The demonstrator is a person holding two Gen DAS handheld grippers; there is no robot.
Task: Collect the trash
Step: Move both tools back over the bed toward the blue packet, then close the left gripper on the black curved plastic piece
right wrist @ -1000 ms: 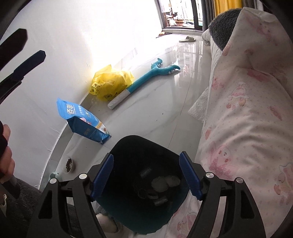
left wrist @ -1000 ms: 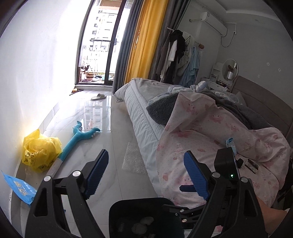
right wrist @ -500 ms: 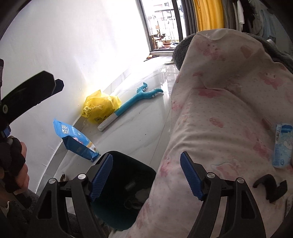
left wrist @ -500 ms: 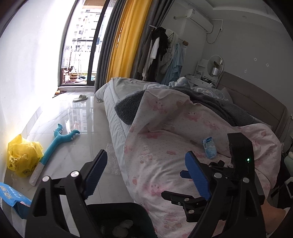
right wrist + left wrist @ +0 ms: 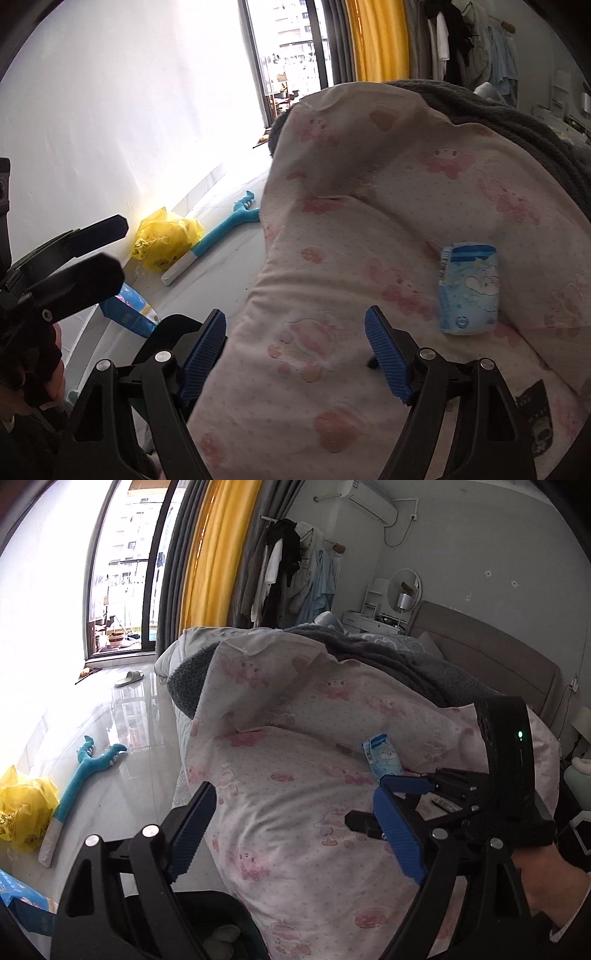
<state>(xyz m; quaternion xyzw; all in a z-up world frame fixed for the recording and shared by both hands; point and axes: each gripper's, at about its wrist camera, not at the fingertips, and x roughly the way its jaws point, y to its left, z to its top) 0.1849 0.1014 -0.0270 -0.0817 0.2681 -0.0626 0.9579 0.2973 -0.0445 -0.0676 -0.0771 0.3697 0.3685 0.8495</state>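
Blue tissue pack (image 5: 468,288) lies on the pink quilt (image 5: 369,229), at two o'clock from the right gripper (image 5: 295,347); both it and the left gripper (image 5: 295,827) have fingers spread, empty.

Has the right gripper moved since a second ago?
Yes. The right gripper has swung from above the black bin over onto the pink quilt, toward the light blue packet. Its jaws stand open with nothing between them.
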